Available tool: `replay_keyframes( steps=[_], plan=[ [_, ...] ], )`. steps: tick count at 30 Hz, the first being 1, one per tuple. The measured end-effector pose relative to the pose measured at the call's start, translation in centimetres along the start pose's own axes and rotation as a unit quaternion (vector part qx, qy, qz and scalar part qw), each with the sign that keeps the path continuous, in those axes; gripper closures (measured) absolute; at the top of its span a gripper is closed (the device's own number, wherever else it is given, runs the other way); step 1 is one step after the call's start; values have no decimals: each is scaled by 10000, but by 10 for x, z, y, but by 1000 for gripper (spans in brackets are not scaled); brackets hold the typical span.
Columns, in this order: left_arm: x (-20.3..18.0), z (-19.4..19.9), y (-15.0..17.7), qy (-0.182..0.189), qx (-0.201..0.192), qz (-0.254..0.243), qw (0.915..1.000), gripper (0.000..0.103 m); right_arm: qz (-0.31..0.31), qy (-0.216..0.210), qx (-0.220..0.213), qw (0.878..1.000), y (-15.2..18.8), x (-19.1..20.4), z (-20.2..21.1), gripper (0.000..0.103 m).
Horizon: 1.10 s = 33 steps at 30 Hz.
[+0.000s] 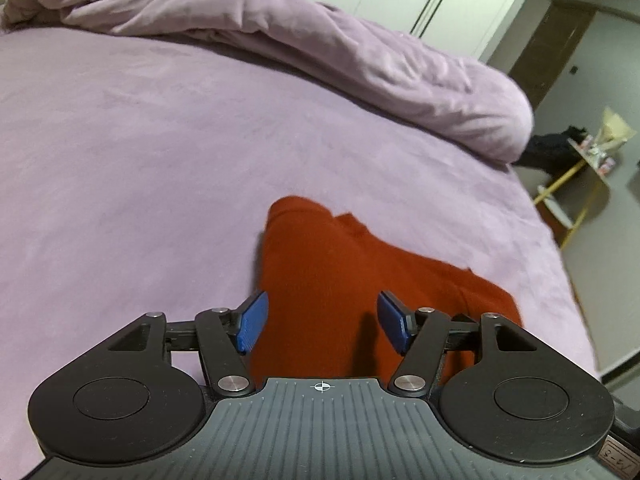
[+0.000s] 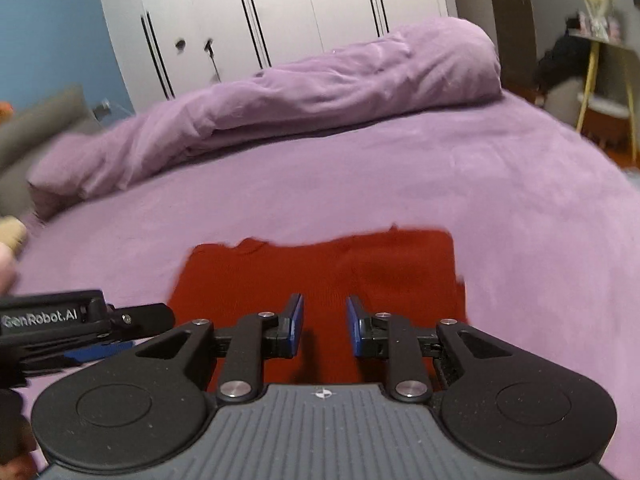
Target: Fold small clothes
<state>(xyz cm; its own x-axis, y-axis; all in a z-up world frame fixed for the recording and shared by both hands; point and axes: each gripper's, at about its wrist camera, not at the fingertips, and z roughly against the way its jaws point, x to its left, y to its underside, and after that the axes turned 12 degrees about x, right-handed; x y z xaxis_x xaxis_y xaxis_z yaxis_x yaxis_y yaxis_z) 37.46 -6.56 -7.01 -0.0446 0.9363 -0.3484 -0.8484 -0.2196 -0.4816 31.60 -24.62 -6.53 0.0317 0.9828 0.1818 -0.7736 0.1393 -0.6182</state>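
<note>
A small red garment (image 1: pixel 340 276) lies flat on the purple bedsheet (image 1: pixel 140 160), folded into a rough rectangle. It also shows in the right wrist view (image 2: pixel 320 268). My left gripper (image 1: pixel 322 322) is open and empty, its blue pads apart just above the garment's near edge. My right gripper (image 2: pixel 324 326) is open and empty, hovering over the garment's near middle. The left gripper's body (image 2: pixel 80 320) shows at the left of the right wrist view, beside the garment's left edge.
A rolled purple duvet (image 1: pixel 320 52) lies along the far side of the bed, also in the right wrist view (image 2: pixel 300 96). White wardrobe doors (image 2: pixel 260 12) stand behind. A yellow-legged side table (image 1: pixel 580 176) stands off the bed's right edge.
</note>
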Motion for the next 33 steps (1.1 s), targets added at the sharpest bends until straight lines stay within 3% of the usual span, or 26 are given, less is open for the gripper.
replay_keyframes(
  steps=[4, 6, 9, 14, 19, 28, 33],
  plan=[
    [-9, -32, -6, -391, -85, -86, 9992, 28, 105, 374, 79, 9992, -20, -13, -36, 93],
    [-9, -43, -5, -459, -41, -171, 9988, 24, 200, 621, -39, 9979, -21, -20, -44, 93],
    [-7, -56, 5, -415, -91, -201, 9989, 18, 17, 566, -190, 9982, -15, -40, -53, 101],
    [-3, -63, 14, -320, -341, -136, 9988, 15, -346, 92, -721, 9968, 5, -68, -56, 102],
    [-10, -67, 13, -448, -393, -190, 9980, 14, -385, 11, -901, 9952, 12, -71, -55, 102],
    [-3, -61, 10, -370, -200, -218, 9989, 14, 322, 720, -422, 9960, -1, -33, -42, 97],
    [-5, -64, 14, -406, -276, -236, 9985, 14, 662, 995, -747, 9900, 16, -26, -50, 97]
  ],
)
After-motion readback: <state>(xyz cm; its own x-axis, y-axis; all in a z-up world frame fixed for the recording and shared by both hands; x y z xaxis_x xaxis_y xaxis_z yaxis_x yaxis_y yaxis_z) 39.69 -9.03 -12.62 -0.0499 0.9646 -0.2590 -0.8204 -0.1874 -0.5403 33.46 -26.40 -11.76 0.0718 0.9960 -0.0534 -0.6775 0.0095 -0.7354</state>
